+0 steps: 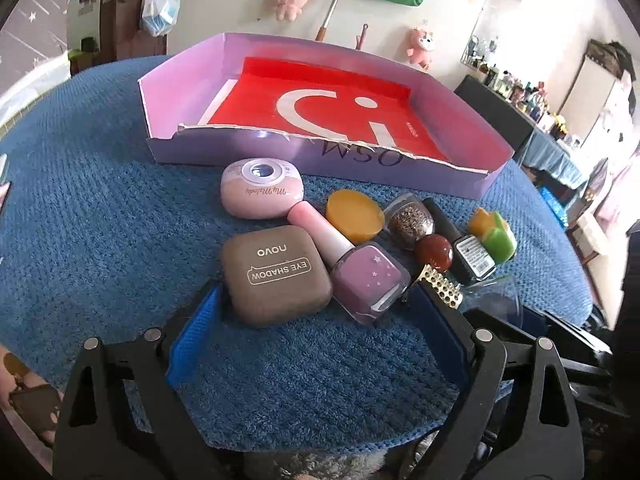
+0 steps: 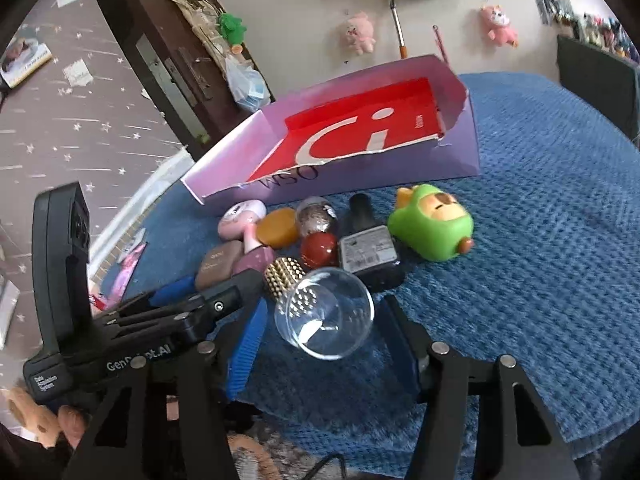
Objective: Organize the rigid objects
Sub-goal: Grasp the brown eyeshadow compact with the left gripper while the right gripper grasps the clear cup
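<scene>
A cluster of small objects lies on the blue mat in front of a purple box (image 1: 360, 164) with a red liner. It holds a brown eyeshadow compact (image 1: 276, 274), a purple nail polish bottle (image 1: 366, 280), a pink mirror (image 1: 262, 192), an orange puck (image 1: 354, 216), a glitter bottle (image 1: 410, 220), a red ball (image 1: 434, 252), a black bottle (image 1: 472, 258) and a green toy (image 2: 434, 226). My left gripper (image 1: 320, 322) is open just short of the compact and the polish. My right gripper (image 2: 324, 328) is open, its fingers either side of a clear glass bulb with a gold studded cap (image 2: 324, 312).
The blue knitted mat (image 1: 100, 220) covers a round table; its front edge is just below my grippers. The left gripper's body (image 2: 132, 316) sits close at the left in the right wrist view. Plush toys and a brush hang on the wall behind.
</scene>
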Motion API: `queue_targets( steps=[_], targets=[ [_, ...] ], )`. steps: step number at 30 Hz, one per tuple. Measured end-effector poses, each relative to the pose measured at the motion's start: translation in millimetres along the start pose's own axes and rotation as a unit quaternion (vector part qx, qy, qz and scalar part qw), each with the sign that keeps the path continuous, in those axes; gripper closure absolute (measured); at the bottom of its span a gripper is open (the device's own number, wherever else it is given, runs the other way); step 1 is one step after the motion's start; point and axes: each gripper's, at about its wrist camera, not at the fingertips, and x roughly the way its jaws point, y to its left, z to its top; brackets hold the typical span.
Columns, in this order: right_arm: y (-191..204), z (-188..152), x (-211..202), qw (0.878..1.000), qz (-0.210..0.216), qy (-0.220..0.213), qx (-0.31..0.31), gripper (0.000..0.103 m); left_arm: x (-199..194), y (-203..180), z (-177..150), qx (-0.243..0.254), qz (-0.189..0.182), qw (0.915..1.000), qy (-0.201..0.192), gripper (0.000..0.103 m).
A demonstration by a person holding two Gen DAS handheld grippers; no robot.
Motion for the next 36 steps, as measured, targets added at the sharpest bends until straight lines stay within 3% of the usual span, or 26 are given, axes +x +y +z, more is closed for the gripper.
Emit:
queue_targets(
  steps=[1, 4, 7, 10, 15, 17, 19, 22, 24, 28, 30, 33, 36],
  targets=[
    [-0.1, 0.7, 0.4, 1.000, 0.000, 0.002, -0.001, 0.053, 0.3, -1.2, 0.3, 0.002, 0.001, 1.0000, 0.001, 0.011],
    [0.2, 0.8, -3.2, 1.000, 0.002, 0.003, -0.005, 0.053, 3.5, -7.7, 0.0, 0.011, 0.021, 0.9997, 0.002, 0.011],
    [7.1, -3.0, -12.4, 0.995, -0.080, -0.013, -0.049, 0.053, 6.1, -10.1, 1.7, 0.008, 0.032, 0.9995, -0.001, 0.009],
    [9.6, -7.1, -14.3, 0.990, -0.117, -0.013, -0.076, 0.053, 6.9, -10.0, 2.2, 0.000, 0.036, 0.9993, -0.008, 0.008],
    [9.3, -8.6, -12.9, 0.990, -0.117, -0.018, -0.082, 0.053, -15.0, 7.6, -3.0, -0.021, 0.019, 0.9989, -0.038, 0.013],
    [9.0, -8.9, -11.8, 0.990, -0.113, -0.015, -0.083, 0.053, -23.2, 14.1, -5.6, -0.015, 0.045, 0.9975, -0.052, 0.013],
    [7.9, -10.2, -7.2, 0.991, -0.108, -0.007, -0.081, 0.053, -17.7, 16.7, -6.0, -0.001, 0.076, 0.9961, -0.043, 0.013],
    [14.2, -12.1, -2.4, 0.989, -0.118, -0.007, -0.094, 0.053, -4.5, 18.8, -5.5, 0.003, 0.073, 0.9971, -0.023, 0.016],
    [17.6, -12.6, -0.7, 0.988, -0.116, -0.006, -0.100, 0.053, -1.4, 14.0, -5.5, 0.020, 0.091, 0.9952, -0.030, 0.016],
    [17.0, -11.8, 0.9, 0.988, -0.121, -0.011, -0.097, 0.053, 4.1, 16.3, -2.0, 0.024, 0.092, 0.9950, -0.031, 0.016],
    [16.4, -10.9, 1.3, 0.988, -0.120, -0.012, -0.094, 0.053, 4.6, 17.9, 0.7, 0.022, 0.088, 0.9953, -0.033, 0.020],
    [17.2, -9.7, 2.3, 0.987, -0.126, -0.011, -0.098, 0.060, 5.6, 14.7, 2.9, 0.032, 0.085, 0.9953, -0.035, 0.040],
    [19.4, -10.1, 3.1, 0.986, -0.130, -0.009, -0.107, 0.060, 2.6, 10.7, -1.3, 0.044, 0.081, 0.9951, -0.037, 0.044]
  ],
)
